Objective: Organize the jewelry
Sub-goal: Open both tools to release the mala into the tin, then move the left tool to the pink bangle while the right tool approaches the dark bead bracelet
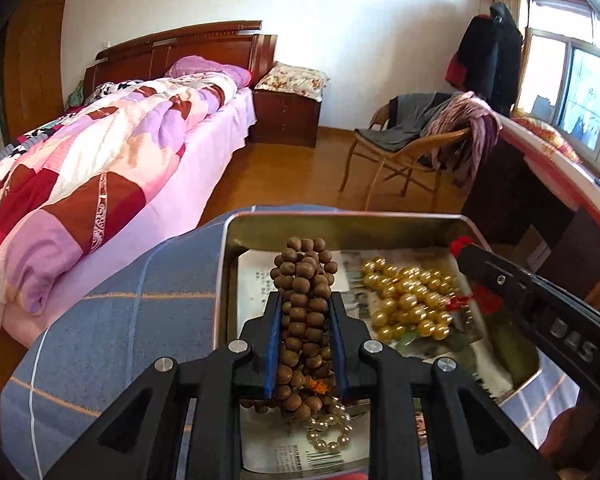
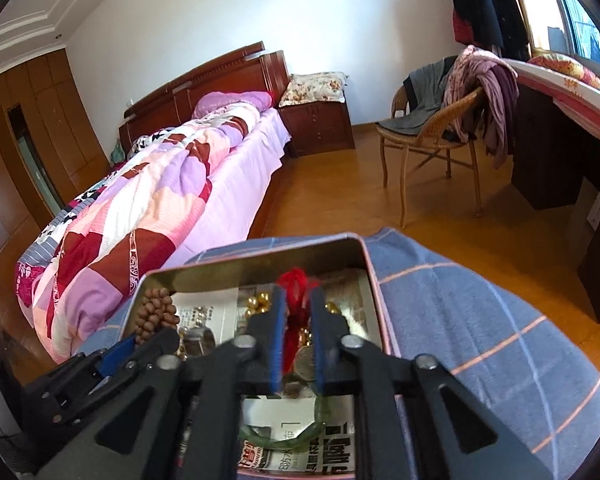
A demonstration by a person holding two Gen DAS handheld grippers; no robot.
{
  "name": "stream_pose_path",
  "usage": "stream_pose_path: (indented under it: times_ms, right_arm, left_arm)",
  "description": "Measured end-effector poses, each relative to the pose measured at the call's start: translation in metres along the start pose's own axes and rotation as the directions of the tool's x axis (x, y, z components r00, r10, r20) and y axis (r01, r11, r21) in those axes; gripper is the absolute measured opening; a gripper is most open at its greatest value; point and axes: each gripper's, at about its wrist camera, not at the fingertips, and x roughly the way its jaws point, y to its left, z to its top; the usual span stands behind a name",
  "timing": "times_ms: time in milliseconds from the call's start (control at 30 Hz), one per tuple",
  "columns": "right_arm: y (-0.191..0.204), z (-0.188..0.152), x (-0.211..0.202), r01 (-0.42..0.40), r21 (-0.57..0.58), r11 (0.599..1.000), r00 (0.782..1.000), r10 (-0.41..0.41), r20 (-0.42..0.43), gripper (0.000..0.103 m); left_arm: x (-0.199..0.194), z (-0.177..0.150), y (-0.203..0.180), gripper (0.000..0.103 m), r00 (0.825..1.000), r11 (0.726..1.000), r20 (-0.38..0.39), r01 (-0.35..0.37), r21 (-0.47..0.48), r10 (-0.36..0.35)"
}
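Note:
A metal tin [image 1: 340, 226] lined with newspaper sits on a blue checked cloth [image 1: 140, 320]. My left gripper [image 1: 305, 300] is shut on a string of brown wooden beads [image 1: 302, 276] over the tin's left half. Gold pearl beads [image 1: 408, 300] lie to their right, and clear pale beads [image 1: 330, 430] lie below. My right gripper [image 2: 298, 292] is shut on a red tassel cord [image 2: 296, 280] over the tin [image 2: 260, 268]. A green jade bangle [image 2: 284, 434] lies beneath it. The brown beads [image 2: 156, 316] and left gripper show at the left.
The cloth-covered surface [image 2: 480, 320] stands on a wooden floor. A bed with a patchwork quilt [image 1: 100, 160] is to the left. A wicker chair with clothes [image 1: 416, 136] and a dark desk [image 2: 548, 152] are at the right.

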Motion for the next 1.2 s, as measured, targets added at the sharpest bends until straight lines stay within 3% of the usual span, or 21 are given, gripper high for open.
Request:
stream_pose_path:
  times_ms: [67, 133, 267, 367, 567, 733, 1200]
  right_arm:
    - [0.0, 0.002, -0.002, -0.011, 0.012, 1.0, 1.0, 0.011, 0.021, 0.059]
    - [0.003, 0.004, -0.008, -0.011, 0.011, 1.0, 0.999, 0.01, 0.049, 0.062]
    - [0.002, 0.008, -0.017, 0.005, 0.025, 1.0, 0.997, -0.007, 0.083, 0.074]
    - [-0.005, 0.006, -0.028, 0.005, 0.054, 0.999, 0.996, -0.01, 0.093, 0.074]
    - [-0.015, -0.008, -0.046, 0.034, 0.097, 0.995, 0.996, -0.042, 0.083, 0.074]
    - [-0.012, -0.023, -0.057, 0.065, 0.067, 0.996, 0.995, -0.069, 0.065, 0.074]
    - [0.003, -0.062, -0.086, 0.102, -0.009, 0.995, 0.994, -0.102, 0.031, 0.075]
  left_arm:
    - [0.002, 0.0, -0.001, 0.022, 1.0, 1.0, -0.005, -0.022, 0.006, 0.022]
    - [0.002, 0.0, -0.003, 0.027, 0.999, 0.999, -0.013, -0.035, 0.021, 0.035]
    - [-0.003, 0.0, -0.009, 0.057, 1.0, 0.999, -0.001, -0.008, 0.036, 0.008]
    - [-0.006, 0.0, -0.014, 0.068, 0.999, 0.998, 0.016, -0.04, 0.054, 0.039]
    - [-0.014, -0.001, -0.01, 0.068, 0.999, 0.999, 0.002, -0.045, 0.025, 0.045]
    - [-0.03, -0.01, -0.007, 0.068, 0.999, 0.999, -0.012, -0.033, 0.023, 0.033]
    - [-0.082, -0.049, 0.002, 0.068, 0.996, 0.996, -0.029, -0.089, 0.013, 0.09]
